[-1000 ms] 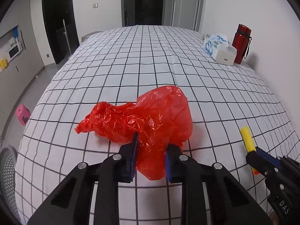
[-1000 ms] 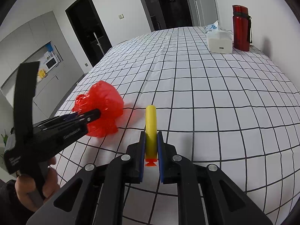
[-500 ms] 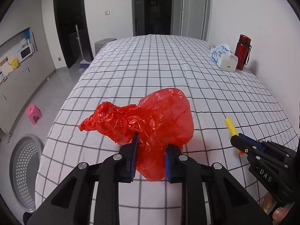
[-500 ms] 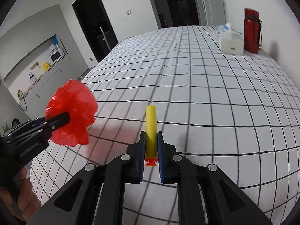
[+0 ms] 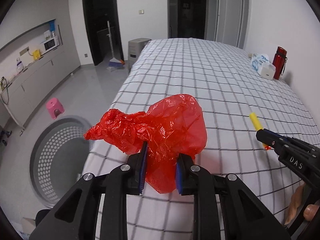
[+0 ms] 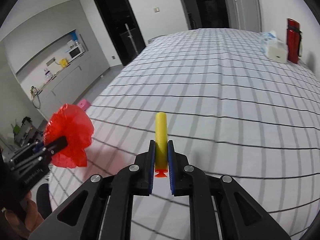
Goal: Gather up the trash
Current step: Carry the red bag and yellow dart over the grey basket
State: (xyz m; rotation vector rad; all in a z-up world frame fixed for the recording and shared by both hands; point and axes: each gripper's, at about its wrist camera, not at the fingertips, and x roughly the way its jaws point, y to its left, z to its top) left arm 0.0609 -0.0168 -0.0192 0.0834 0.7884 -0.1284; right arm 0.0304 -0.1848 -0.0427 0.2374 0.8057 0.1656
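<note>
Two grippers are in our hands, each clamped on a piece of trash. Our left gripper (image 5: 161, 170) pinches a crumpled red bag (image 5: 160, 126) between its blue pads (image 5: 142, 172); the bag bulges forward and to the left of the fingertips, held in the air above the near edge of the checked table (image 5: 200, 70). Below and to the left, on the floor, stands a perforated grey bin (image 5: 58, 158), with a pink stool (image 5: 54, 108) beyond it. Our right gripper (image 6: 161, 160) grips a yellow foam dart (image 6: 161, 138) near its orange tip, the dart pointing straight out ahead over the table. At the table's far right stand a red bottle (image 6: 293, 40) and a tissue pack (image 6: 274, 44), touching or nearly so.
</note>
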